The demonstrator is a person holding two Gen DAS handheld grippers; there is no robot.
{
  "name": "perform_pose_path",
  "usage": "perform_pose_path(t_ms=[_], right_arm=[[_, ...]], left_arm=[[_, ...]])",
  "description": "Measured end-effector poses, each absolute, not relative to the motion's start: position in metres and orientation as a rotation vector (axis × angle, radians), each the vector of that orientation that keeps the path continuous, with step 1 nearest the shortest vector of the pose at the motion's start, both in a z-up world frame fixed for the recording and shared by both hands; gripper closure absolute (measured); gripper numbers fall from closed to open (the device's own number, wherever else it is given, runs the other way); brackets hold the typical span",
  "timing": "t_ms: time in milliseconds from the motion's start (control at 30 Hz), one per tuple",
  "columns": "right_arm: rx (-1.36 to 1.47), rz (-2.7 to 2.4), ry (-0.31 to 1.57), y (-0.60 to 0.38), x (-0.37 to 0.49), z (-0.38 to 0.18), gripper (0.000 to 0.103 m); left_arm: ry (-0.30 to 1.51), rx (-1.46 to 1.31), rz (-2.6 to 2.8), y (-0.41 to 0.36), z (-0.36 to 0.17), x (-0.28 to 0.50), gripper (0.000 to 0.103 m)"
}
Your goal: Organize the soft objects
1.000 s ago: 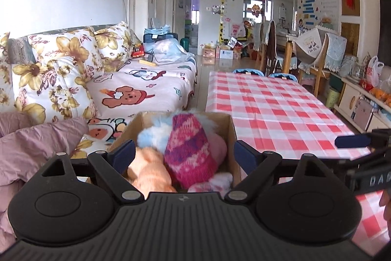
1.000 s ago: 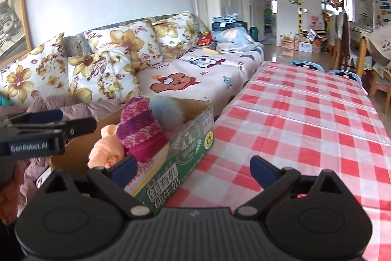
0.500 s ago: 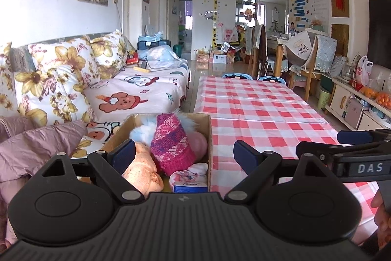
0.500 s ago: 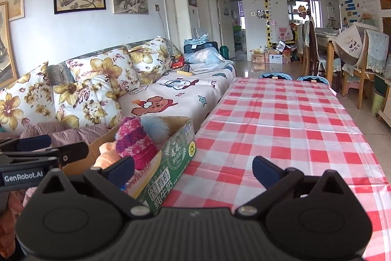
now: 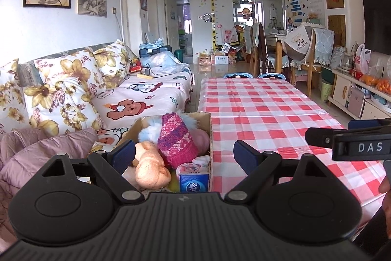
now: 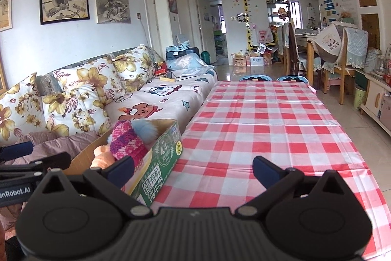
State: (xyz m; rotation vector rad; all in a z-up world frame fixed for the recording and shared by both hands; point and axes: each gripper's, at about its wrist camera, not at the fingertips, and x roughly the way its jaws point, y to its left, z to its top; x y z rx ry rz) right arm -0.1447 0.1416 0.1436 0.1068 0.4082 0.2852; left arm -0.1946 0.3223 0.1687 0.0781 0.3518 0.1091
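Note:
An open cardboard box (image 5: 209, 136) (image 6: 161, 153) stands at the near left edge of the checked table, against the sofa. In it lie a pink knitted hat (image 5: 176, 141) (image 6: 125, 142) with a pale blue pompom (image 5: 152, 130), an orange plush toy (image 5: 150, 163) (image 6: 102, 157) and a blue tissue pack (image 5: 194, 181). My left gripper (image 5: 184, 154) is open, pulled back above the box's near end, holding nothing. My right gripper (image 6: 193, 169) is open and empty over the table beside the box.
The red-and-white checked table (image 5: 264, 114) (image 6: 264, 124) runs away from me. A sofa (image 5: 136, 99) with flowered cushions and a mauve quilted blanket (image 5: 44, 151) lies to the left. Chairs (image 5: 303, 51) and a low cabinet (image 5: 354, 95) stand at the right.
Both grippers have drawn back and risen from the box, so it looks smaller and the tissue pack has come into view. Both stay open and empty.

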Motion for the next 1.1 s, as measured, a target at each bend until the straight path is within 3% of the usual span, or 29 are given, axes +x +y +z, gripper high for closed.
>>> perform_pose_path(t_ms=[1100], right_arm=[[0.030,0.210,0.412,0.170,-0.157,0.095,0.001]], left_arm=[[0.383,0.076,0.116,0.327,0.127,-0.194,0.000]])
